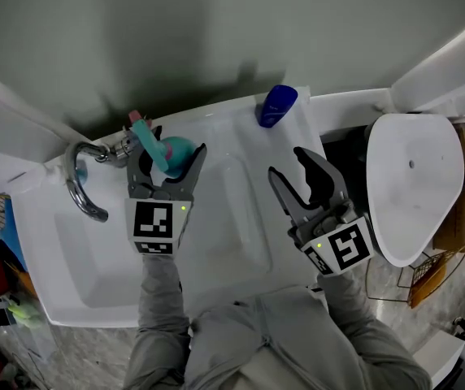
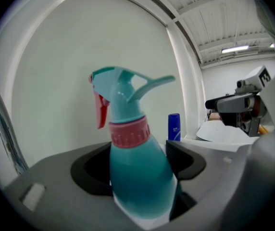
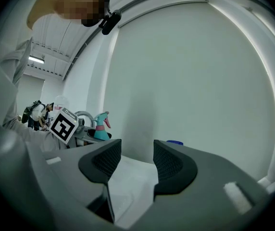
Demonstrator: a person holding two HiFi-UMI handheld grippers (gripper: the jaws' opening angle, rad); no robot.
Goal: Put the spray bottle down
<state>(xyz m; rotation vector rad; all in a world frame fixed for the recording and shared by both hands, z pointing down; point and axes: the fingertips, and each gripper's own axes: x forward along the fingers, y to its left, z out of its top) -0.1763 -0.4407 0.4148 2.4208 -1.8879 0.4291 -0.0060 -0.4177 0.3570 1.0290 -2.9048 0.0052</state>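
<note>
At the back of the sink [image 1: 94, 250], beside the faucet [image 1: 78, 187], the left gripper [image 1: 169, 154] clamps the spray bottle [image 1: 176, 147] upright.
It is gripped by its body, probably so it lands on its base. The right gripper [image 1: 293, 173] hangs empty, jaws apart. The jaws hide whether the base touches the ledge.

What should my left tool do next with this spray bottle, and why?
Probably ease the left tool straight down until the teal spray bottle stands on the sink ledge beside the faucet, then open. Its jaws are shut on the bottle's body and the bottle is upright, but whether its base touches the ledge cannot be seen.
</note>
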